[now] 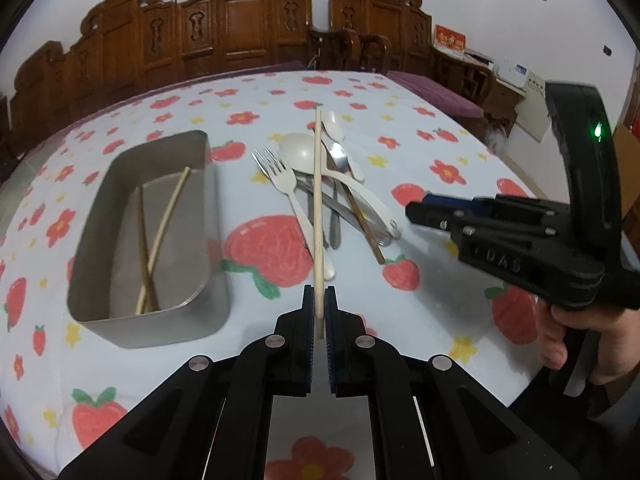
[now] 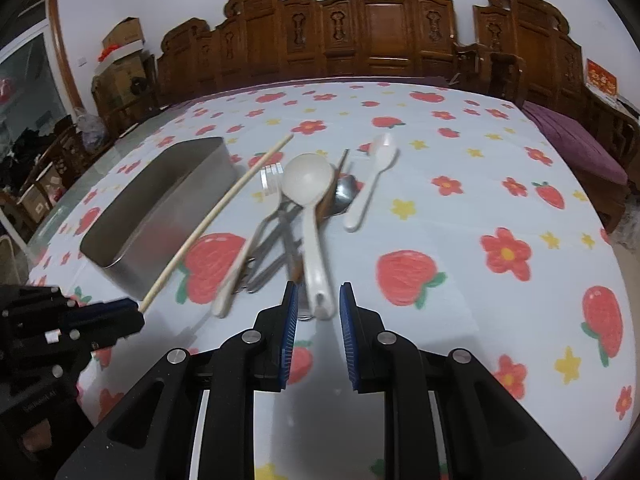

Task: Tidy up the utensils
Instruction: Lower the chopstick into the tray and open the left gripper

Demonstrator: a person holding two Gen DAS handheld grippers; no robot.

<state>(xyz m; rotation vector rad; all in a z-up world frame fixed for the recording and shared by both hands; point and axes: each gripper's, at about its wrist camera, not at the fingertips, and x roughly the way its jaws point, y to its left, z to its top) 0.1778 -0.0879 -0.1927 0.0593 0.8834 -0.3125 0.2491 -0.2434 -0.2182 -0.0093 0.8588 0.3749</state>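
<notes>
My left gripper [image 1: 319, 300] is shut on a pale wooden chopstick [image 1: 318, 208], held above the table and pointing away over the utensil pile; it also shows in the right wrist view [image 2: 224, 212]. A steel tray [image 1: 100, 322] to the left holds two chopsticks [image 1: 160, 236]. The pile has a white fork [image 1: 286, 188], a white ladle [image 1: 298, 152], metal spoons [image 1: 340, 160] and a dark chopstick [image 1: 366, 228]. My right gripper [image 2: 319, 300] is open, its fingertips on either side of the white ladle's handle end [image 2: 320, 280]. A small white spoon [image 2: 372, 180] lies apart.
The table wears a cloth [image 2: 460, 216] printed with strawberries and flowers. Carved wooden chairs [image 2: 380, 32] line the far edge. A purple cushioned bench [image 2: 580, 148] stands at the right. The steel tray [image 2: 132, 272] sits left of the pile.
</notes>
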